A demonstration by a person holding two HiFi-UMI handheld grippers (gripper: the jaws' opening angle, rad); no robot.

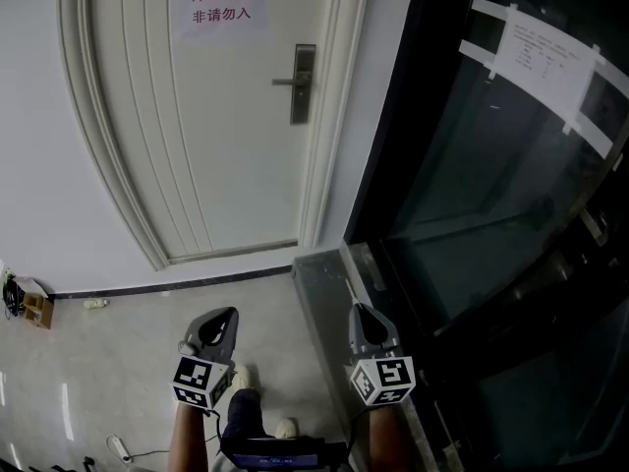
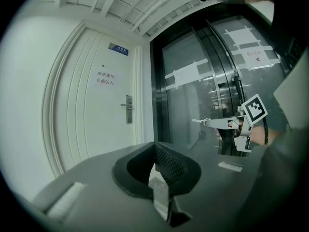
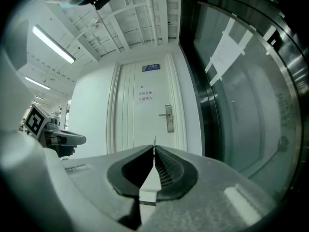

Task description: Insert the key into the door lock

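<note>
Head view: the white door stands shut well ahead, with the lock near its right edge. The left gripper and right gripper hang low, well apart from it.

Left gripper view: its own jaws are together and empty. The right gripper pinches the key, tip forward.

Right gripper view: the jaws are clamped on the key, aimed roughly at the lock.

This looks like the approach step. Next, the key must be carried forward and lined up with the keyhole.

Left gripper held level, jaws together, right gripper beside it, jaws pinching key
</note>
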